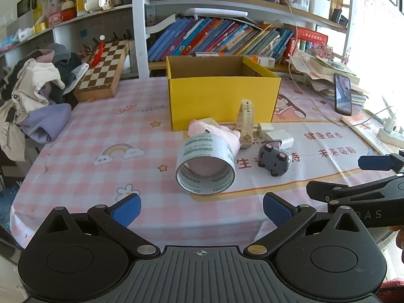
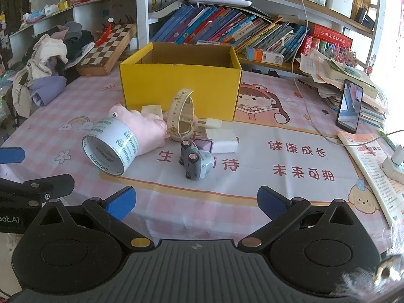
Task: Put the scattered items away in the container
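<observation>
Left wrist view. Left gripper (image 1: 202, 212) at bottom centre, blue fingers (image 1: 127, 210) spread wide, nothing between them, hovering above the pink-checked surface (image 1: 88, 136). Yellow box (image 1: 222, 101) at frame centre, top open, interior looks empty though the floor is mostly hidden. Scattered items clustered just in front of the box: tape roll (image 1: 205, 168) on its side, open end toward the camera, leaning against a pink plush toy (image 1: 222, 132) behind it. Cream watch (image 1: 246, 121) standing on edge, right of the plush, near the box's front wall. White charger (image 1: 279, 137) right of the watch. Grey toy car (image 1: 275, 159) tipped on its side, lower right of the cluster. Right gripper (image 1: 373, 176) entering at the right edge, seen side-on. Chessboard (image 1: 102, 72) propped at upper left; clothes pile (image 1: 35, 93) at far left; phone (image 1: 343, 93) upright at right.

Right wrist view. Right gripper (image 2: 195, 204) at bottom centre, fingers (image 2: 271, 203) released and wide apart, empty. Box (image 2: 180, 88) upper centre. Tape roll (image 2: 111, 149) centre-left, touching the plush (image 2: 149, 133). Watch (image 2: 181, 112) centre, charger (image 2: 222, 140) just right, car (image 2: 195, 160) just below both. Left gripper (image 2: 15, 171) at the left edge. Phone (image 2: 349, 106) at right.
</observation>
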`<state>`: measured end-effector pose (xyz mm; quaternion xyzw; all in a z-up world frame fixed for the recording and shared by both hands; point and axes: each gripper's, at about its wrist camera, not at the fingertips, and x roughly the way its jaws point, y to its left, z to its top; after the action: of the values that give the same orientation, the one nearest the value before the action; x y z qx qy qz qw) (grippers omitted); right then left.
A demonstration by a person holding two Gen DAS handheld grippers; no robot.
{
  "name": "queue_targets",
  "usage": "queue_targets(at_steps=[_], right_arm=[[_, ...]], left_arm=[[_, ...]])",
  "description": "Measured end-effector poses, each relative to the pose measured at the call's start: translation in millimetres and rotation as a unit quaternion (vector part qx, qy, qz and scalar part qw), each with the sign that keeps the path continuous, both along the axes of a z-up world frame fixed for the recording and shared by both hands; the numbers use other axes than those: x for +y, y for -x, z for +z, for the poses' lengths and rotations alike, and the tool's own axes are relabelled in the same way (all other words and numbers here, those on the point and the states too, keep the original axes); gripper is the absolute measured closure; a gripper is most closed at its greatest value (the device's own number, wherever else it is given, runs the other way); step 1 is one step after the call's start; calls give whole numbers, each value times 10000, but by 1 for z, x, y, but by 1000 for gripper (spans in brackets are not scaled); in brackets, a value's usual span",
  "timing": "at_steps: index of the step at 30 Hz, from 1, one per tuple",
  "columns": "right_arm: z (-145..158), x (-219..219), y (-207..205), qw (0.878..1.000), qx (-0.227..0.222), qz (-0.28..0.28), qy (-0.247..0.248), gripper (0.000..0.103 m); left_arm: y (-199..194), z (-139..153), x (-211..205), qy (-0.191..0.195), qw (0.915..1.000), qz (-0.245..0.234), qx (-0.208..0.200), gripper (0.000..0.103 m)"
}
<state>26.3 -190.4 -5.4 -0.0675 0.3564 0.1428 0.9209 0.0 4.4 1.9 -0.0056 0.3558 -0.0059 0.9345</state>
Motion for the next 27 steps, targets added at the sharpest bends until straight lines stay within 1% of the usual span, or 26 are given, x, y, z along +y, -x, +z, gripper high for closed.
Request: queue_targets(at_steps=[10,13,18,27], right_arm=[[2,0,3,10000,-55,-1,4,0],[2,0,2,10000,-62,-11,5,0],[4,-1,2,10000,-84,27,-23,0],[4,-1,3,9999,-49,118,-97,0]], left_arm=[[5,2,-2,22,10000,-78,-51,0],[5,3,-3,-24,10000,-42,-49,0],[7,5,-1,47,9999,1,-132,0],[9,6,-3,-18,9999,20,-156,0]])
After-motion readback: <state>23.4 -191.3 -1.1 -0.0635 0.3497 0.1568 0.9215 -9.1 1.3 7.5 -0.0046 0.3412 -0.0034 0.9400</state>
